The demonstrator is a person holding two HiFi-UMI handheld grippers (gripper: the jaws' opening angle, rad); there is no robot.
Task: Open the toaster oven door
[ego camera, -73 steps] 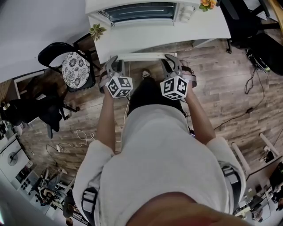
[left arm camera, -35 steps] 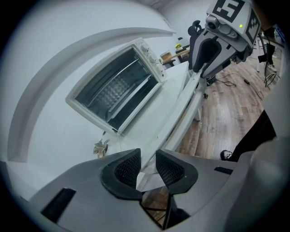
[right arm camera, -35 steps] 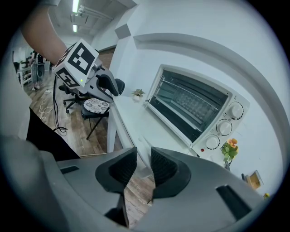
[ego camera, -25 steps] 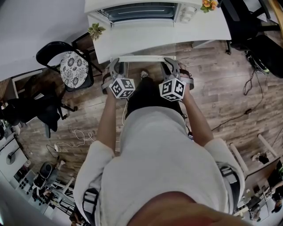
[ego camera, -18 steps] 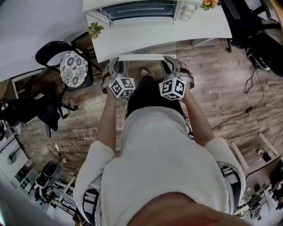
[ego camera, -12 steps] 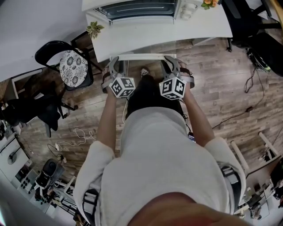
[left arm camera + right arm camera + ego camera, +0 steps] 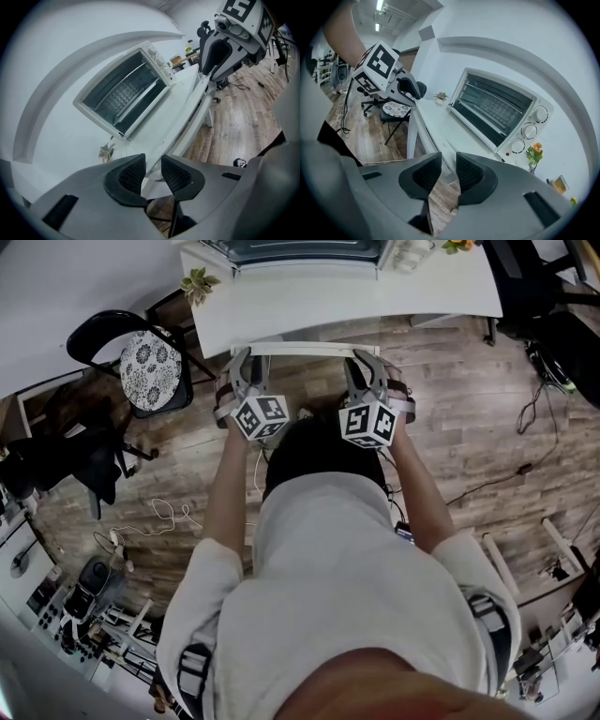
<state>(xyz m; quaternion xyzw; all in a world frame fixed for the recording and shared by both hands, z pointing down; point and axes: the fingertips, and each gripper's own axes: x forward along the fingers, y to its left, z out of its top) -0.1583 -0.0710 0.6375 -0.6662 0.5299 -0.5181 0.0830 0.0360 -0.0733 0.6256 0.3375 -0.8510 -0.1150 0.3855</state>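
The white toaster oven [image 7: 126, 91] stands at the back of the white table [image 7: 347, 306], its glass door shut; in the head view only the oven's front edge [image 7: 300, 249] shows at the top. My left gripper [image 7: 242, 367] and right gripper [image 7: 366, 367] hover side by side over the floor just short of the table's near edge, well away from the oven. The left gripper's [image 7: 152, 171] jaws stand a little apart with nothing between them. So do the right gripper's [image 7: 449, 171], which point toward the oven [image 7: 497, 110] with its knobs [image 7: 529, 129].
A black chair with a patterned cushion [image 7: 145, 371] stands left of the table. A small plant [image 7: 199, 282] sits at the table's left corner, an orange flower [image 7: 534, 152] right of the oven. Cables [image 7: 141, 531] lie on the wooden floor.
The head view has tilted, so table and oven sit higher in frame and the oven is partly cut off. Both grippers keep their place before the table edge, jaws unchanged.
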